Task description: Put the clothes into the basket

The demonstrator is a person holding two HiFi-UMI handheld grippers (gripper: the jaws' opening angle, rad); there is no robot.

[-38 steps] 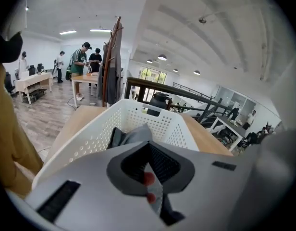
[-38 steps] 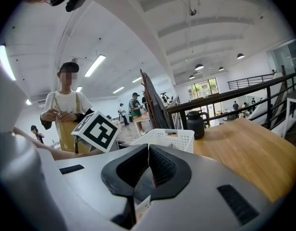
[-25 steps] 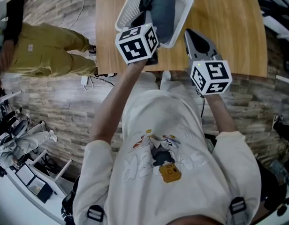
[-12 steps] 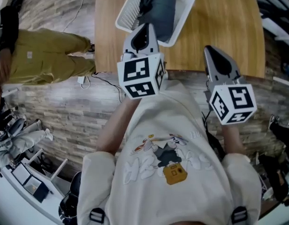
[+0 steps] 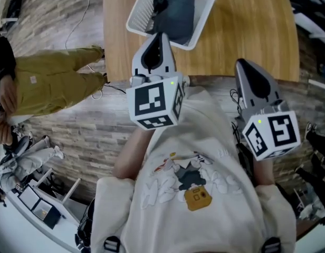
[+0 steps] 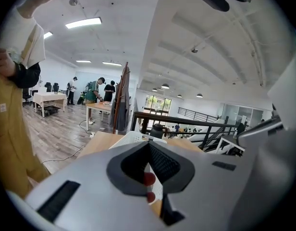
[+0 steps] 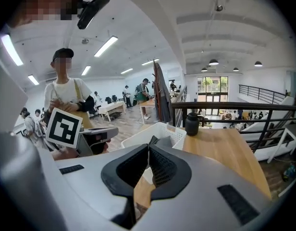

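Both tools hang in front of the person's chest, short of the wooden table [image 5: 252, 30]. The left gripper [image 5: 158, 37] is clenched tight on nothing, its tip aimed at the white basket [image 5: 206, 7]. The right gripper [image 5: 243, 65] is likewise pressed closed and empty, off to the side over the table's near edge. The clothes [image 5: 177, 9], a dark blue-grey bundle, lie inside the basket, heaped toward its near left corner. To my eye the job looks done, though I cannot tell whether another garment waits out of sight. The trouble I would watch for is the heap: it sits high against the rim, so a careless poke from the left tool could tip a fold over the side. It could also shove the light basket across the smooth wood. If more cloth does need lifting, closed jaws would only push it about. A bystander in mustard trousers [image 5: 51, 80] stands close on the left, and a cable [image 5: 78, 22] trails along the floor there.
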